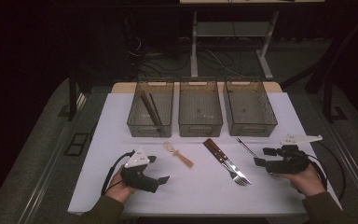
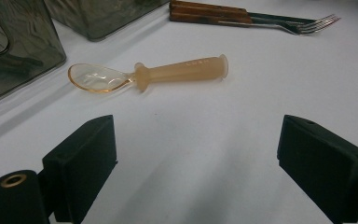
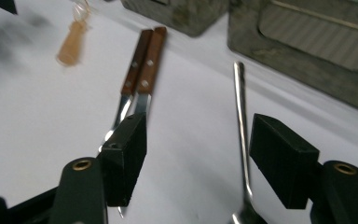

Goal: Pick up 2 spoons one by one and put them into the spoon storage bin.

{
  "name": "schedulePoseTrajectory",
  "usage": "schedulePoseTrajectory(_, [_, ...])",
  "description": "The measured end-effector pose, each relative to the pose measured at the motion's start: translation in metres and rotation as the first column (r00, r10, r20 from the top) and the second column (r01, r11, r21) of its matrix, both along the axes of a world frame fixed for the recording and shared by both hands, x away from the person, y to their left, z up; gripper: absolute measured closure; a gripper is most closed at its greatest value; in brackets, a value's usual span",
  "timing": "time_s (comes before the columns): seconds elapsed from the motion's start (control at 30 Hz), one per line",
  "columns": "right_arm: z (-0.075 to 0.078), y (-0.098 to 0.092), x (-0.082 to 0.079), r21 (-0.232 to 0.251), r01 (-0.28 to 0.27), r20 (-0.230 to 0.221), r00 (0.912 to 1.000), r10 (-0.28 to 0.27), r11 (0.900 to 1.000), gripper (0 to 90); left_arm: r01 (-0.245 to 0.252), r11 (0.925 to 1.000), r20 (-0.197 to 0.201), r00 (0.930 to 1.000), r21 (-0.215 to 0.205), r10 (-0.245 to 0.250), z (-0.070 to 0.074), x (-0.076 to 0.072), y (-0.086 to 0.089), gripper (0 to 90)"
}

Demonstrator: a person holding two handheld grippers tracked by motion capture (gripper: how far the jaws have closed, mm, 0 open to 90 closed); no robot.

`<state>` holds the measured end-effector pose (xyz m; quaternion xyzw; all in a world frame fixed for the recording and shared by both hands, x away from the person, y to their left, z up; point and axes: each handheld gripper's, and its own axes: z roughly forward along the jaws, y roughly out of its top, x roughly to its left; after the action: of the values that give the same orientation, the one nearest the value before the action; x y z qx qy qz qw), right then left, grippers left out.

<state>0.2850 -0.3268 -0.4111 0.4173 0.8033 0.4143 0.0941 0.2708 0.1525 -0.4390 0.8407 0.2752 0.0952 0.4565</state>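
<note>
Steel, thin and slippery, the spoon [image 3: 239, 116] lay flat near the counter's right edge between my right fingers [image 3: 279, 165], open and empty; I judged its mid-handle the best hold.

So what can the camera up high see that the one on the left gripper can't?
The high view takes in the whole white table, three grey bins in a row with chopsticks in the left one, the thin metal utensil, and both hands with the left gripper and right gripper. The left gripper view adds close detail: its own black jaws standing wide apart and the spoon's clear bowl. Both show the orange spoon and the wooden-handled forks.
</note>
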Motion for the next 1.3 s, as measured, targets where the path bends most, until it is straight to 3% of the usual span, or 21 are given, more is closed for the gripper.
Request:
schedulePoseTrajectory(0.43, [-0.016,-0.036,-0.016,-0.055,0.071,-0.05,0.996,-0.074,0.996,38.9,-0.001,1.0,-0.001,1.0,0.004,0.001,0.0,0.0,0.0,10.3])
schedulePoseTrajectory(0.57, [-0.02,-0.046,-0.016,-0.049,0.092,-0.072,0.9928,-0.095,0.995,41.3,-0.001,1.0,0.0,1.0,0.004,0.001,0.0,0.0,0.0,10.3])
schedulePoseTrajectory(1.0, [-0.031,-0.043,-0.014,-0.089,0.08,-0.144,0.9852,-0.093,0.993,47.4,0.0,1.0,0.0,1.0,0.007,0.0,0.0,0.0,-0.001,10.3])
schedulePoseTrajectory(1.3, [-0.033,-0.041,-0.014,-0.099,0.073,-0.146,0.9854,-0.087,0.992,50.5,0.001,1.0,0.0,1.0,0.01,-0.001,0.0,0.0,-0.001,10.3])
